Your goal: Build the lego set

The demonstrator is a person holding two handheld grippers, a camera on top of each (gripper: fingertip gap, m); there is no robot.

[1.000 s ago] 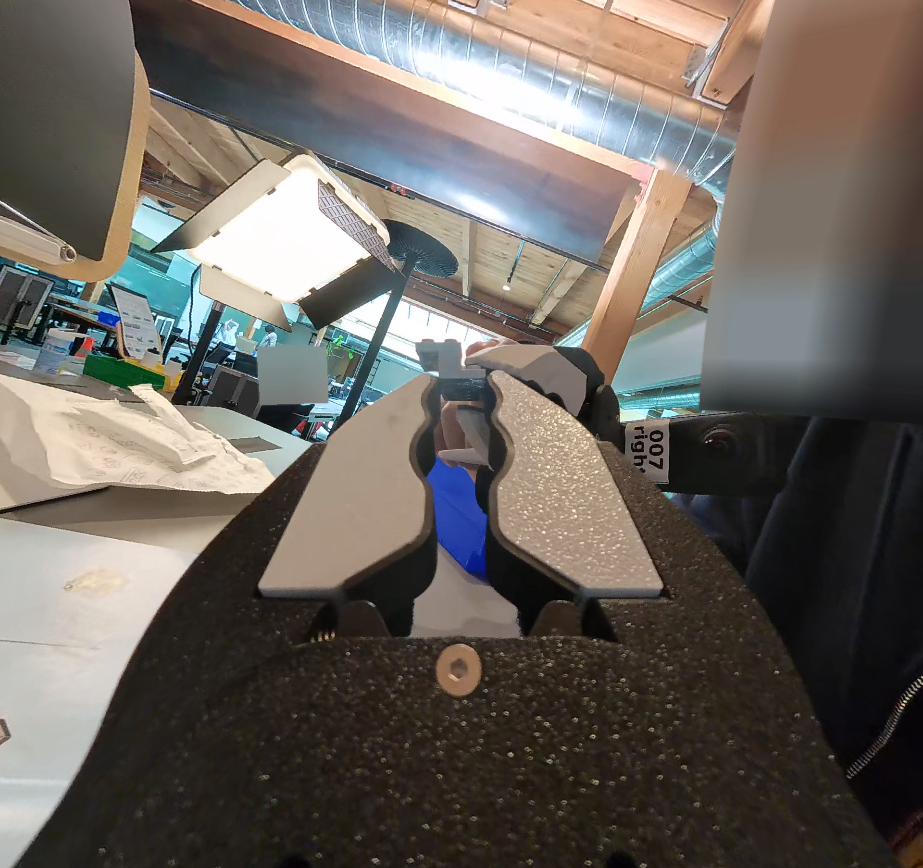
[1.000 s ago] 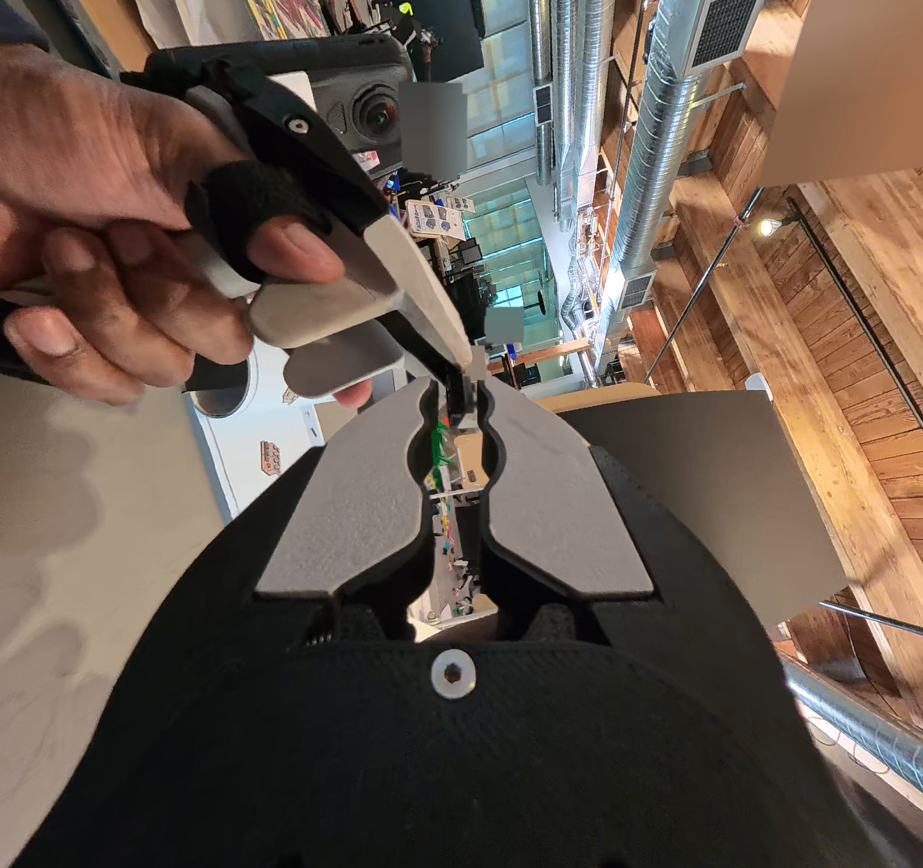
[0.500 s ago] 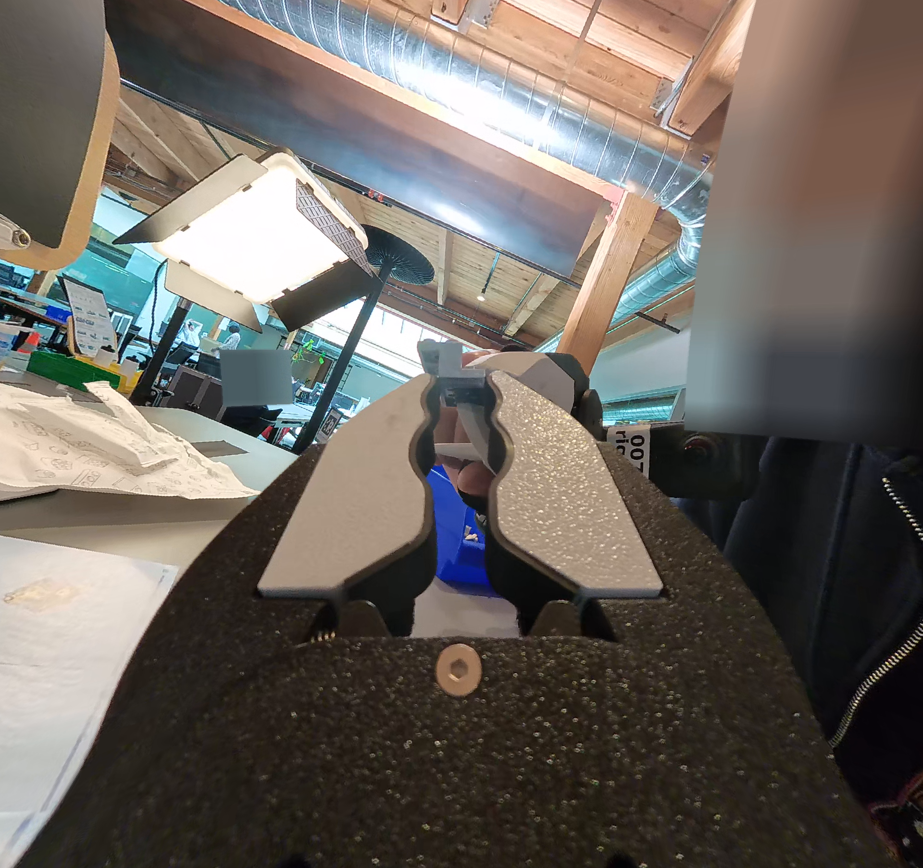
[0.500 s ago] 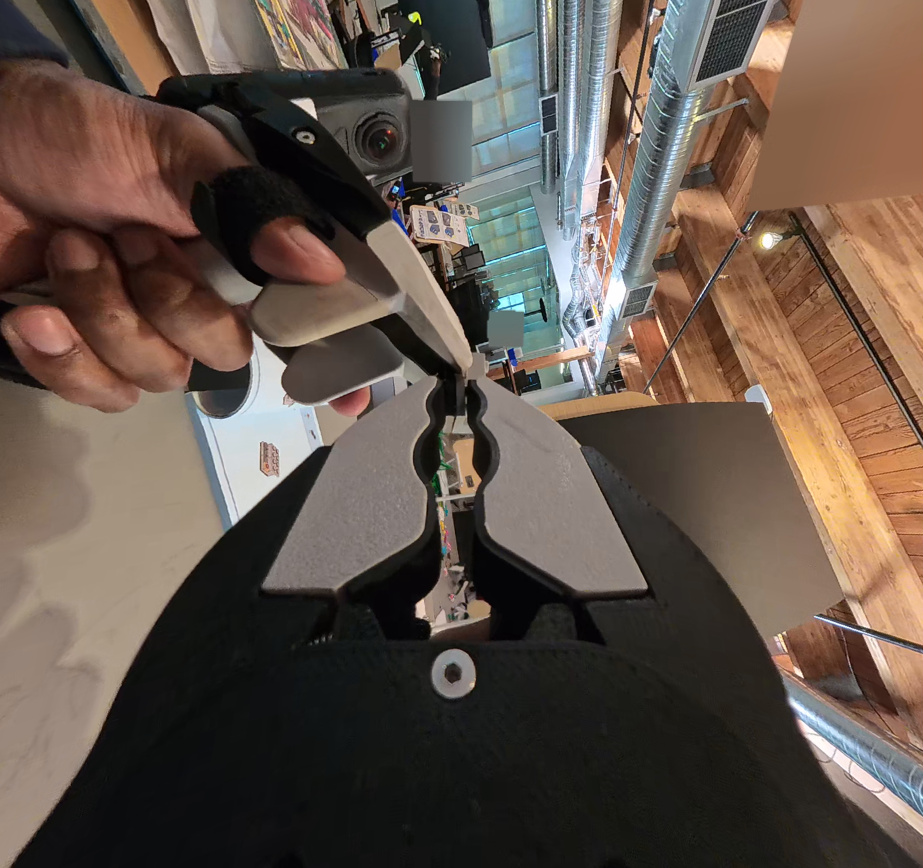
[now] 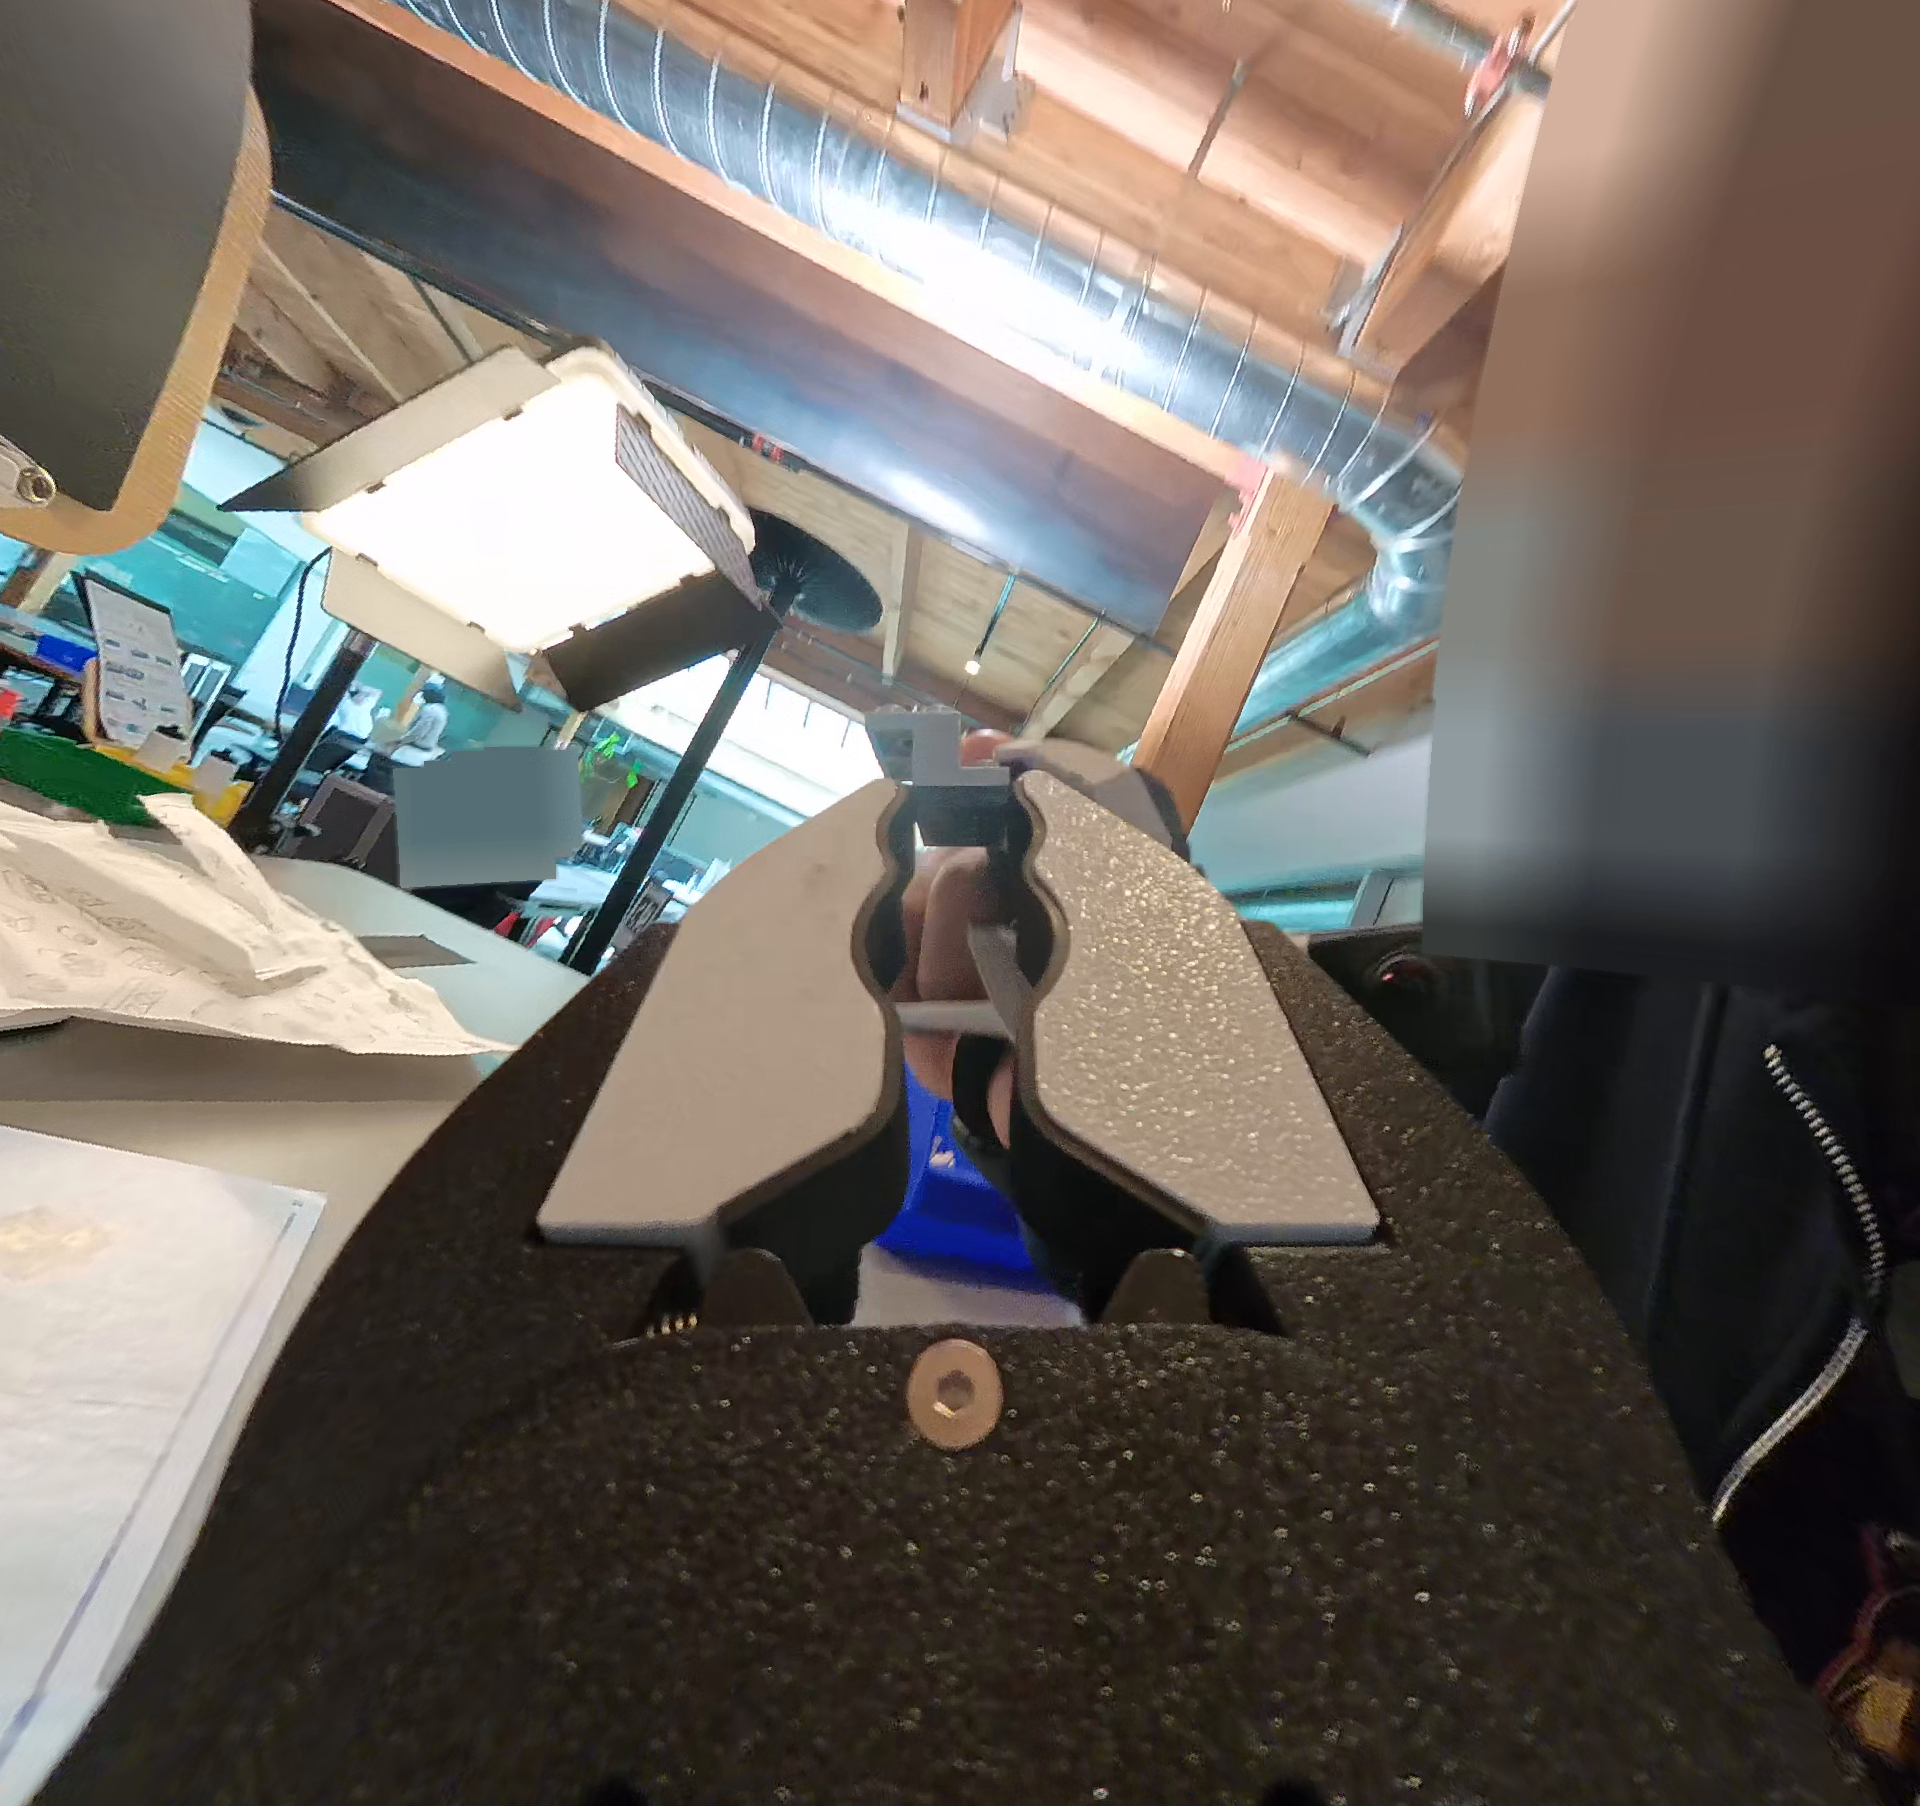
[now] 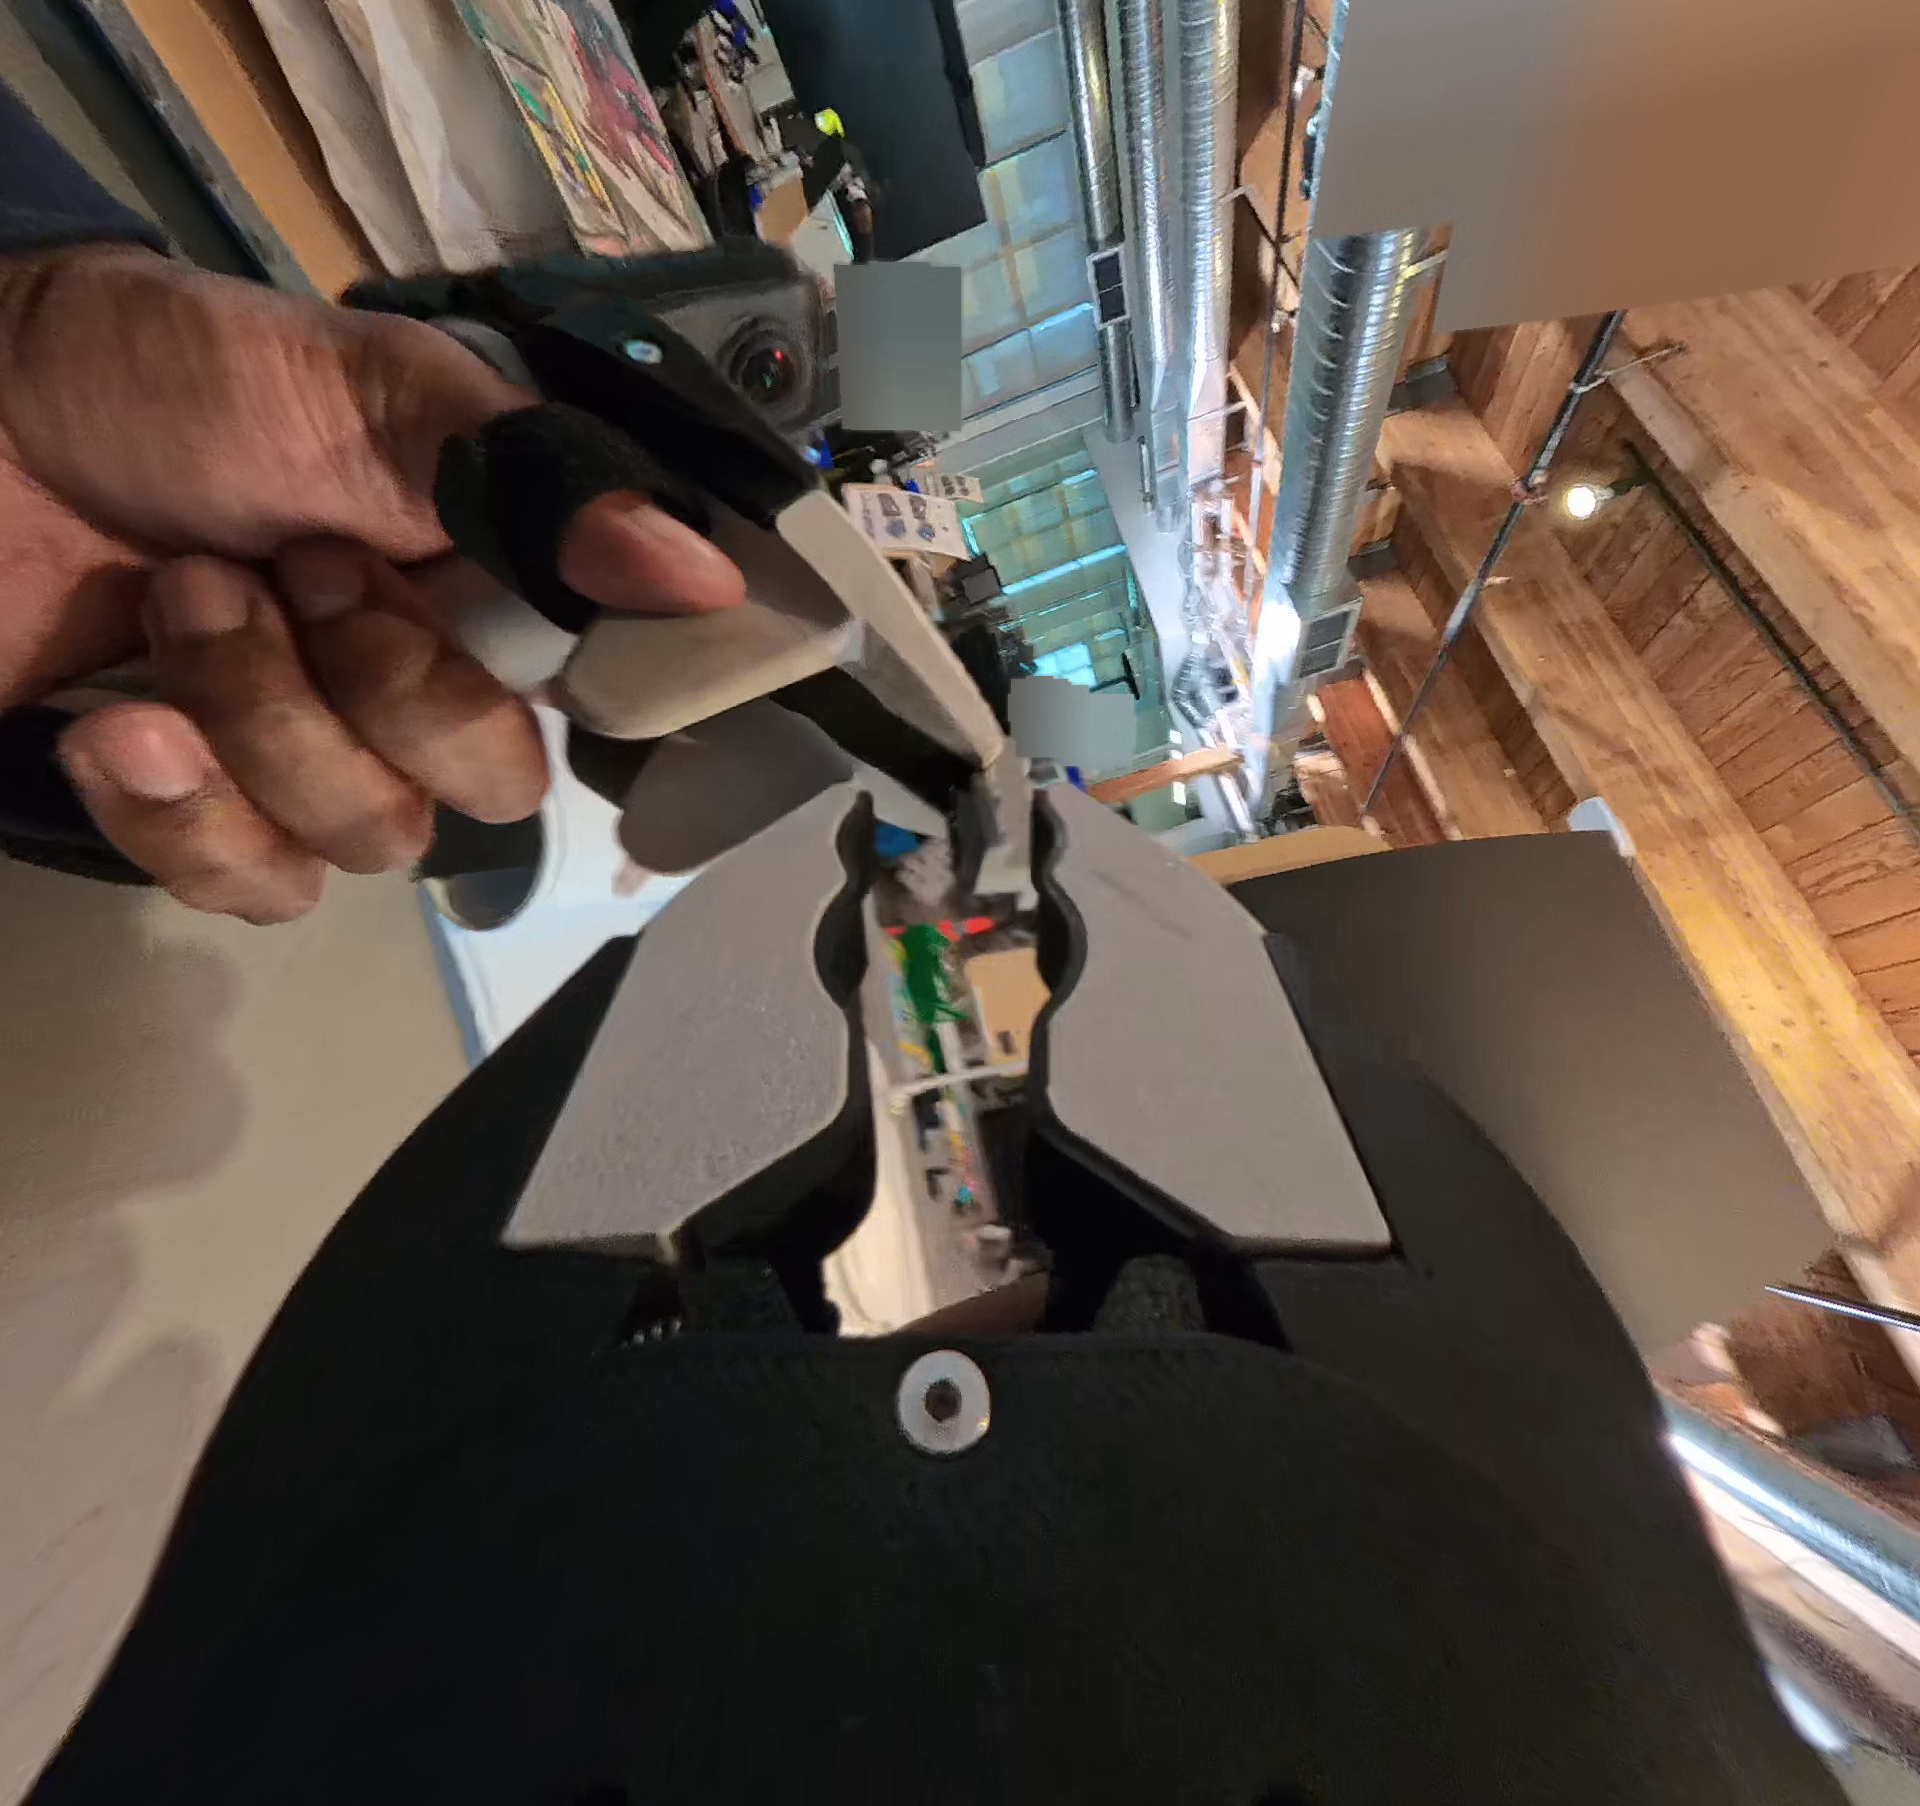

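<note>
Two grippers meet at one small grey brick assembly, held up in the air in front of you. Your left gripper is clamped on it: both fingertips press the dark grey lower block from either side, and a lighter grey stepped piece with studs stands up above the tips. Your right gripper has its fingers parted; the same assembly lies against the inner face of its right-hand finger, while the left-hand finger stands clear of it with an open gap between, so nothing is pinched there.

In the right wrist view, the left gripper's pale fingers come in from the upper left and end at the assembly, with your left hand wrapped round its handle and a camera on top. In the left wrist view, part of your right hand shows through the gap behind the fingers, above a blue object lower down.

Farther out, crumpled printed paper and a flat white sheet lie on the grey table to the left. A lit lamp panel on a black stand rises beyond, under a silver duct and wooden beams. A dark zipped jacket fills the right edge.
</note>
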